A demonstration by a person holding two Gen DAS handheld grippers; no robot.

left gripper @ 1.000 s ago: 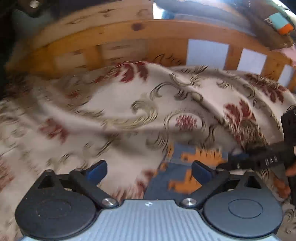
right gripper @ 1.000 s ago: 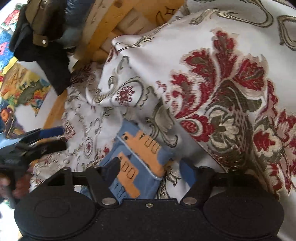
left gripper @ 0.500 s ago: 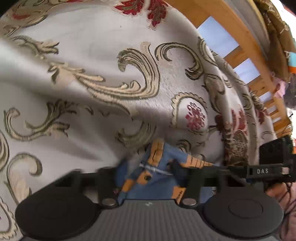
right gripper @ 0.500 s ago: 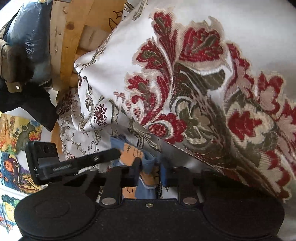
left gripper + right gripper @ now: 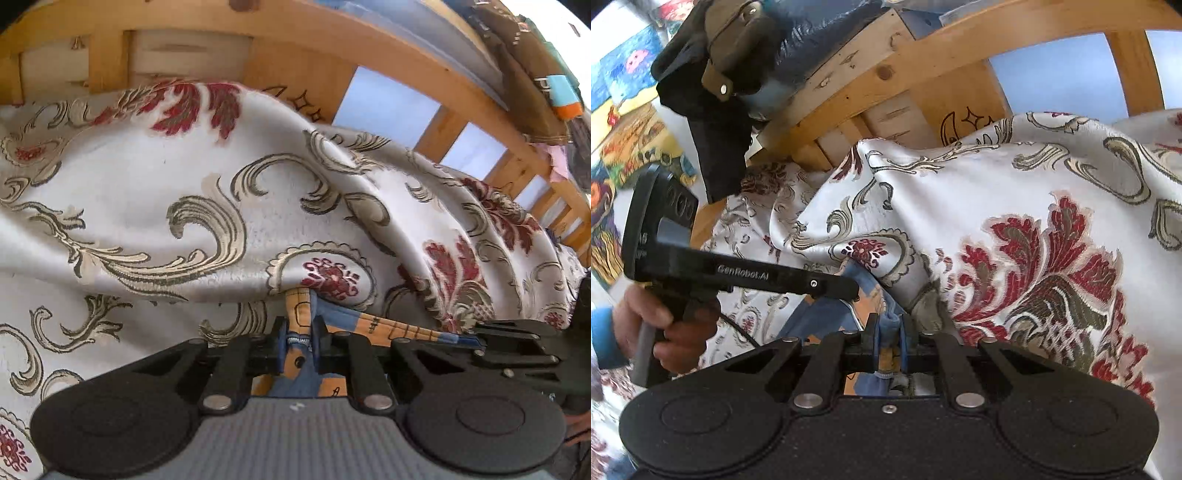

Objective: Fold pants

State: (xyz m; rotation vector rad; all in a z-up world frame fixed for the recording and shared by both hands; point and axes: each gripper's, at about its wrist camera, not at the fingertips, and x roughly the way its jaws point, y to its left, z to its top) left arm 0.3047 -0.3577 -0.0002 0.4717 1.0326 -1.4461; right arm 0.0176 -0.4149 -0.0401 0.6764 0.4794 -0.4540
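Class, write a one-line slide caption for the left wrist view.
Left gripper clamps blue-and-orange pants emerging from under a floral bedspread, right gripper gripping alongside.

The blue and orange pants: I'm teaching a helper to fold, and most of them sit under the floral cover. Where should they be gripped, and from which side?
Grip the exposed blue-and-orange edge of the pants, the only part clear of the floral cover. Come from the near, open side, level with the bed. Both the left gripper and the right gripper are shut on it there.
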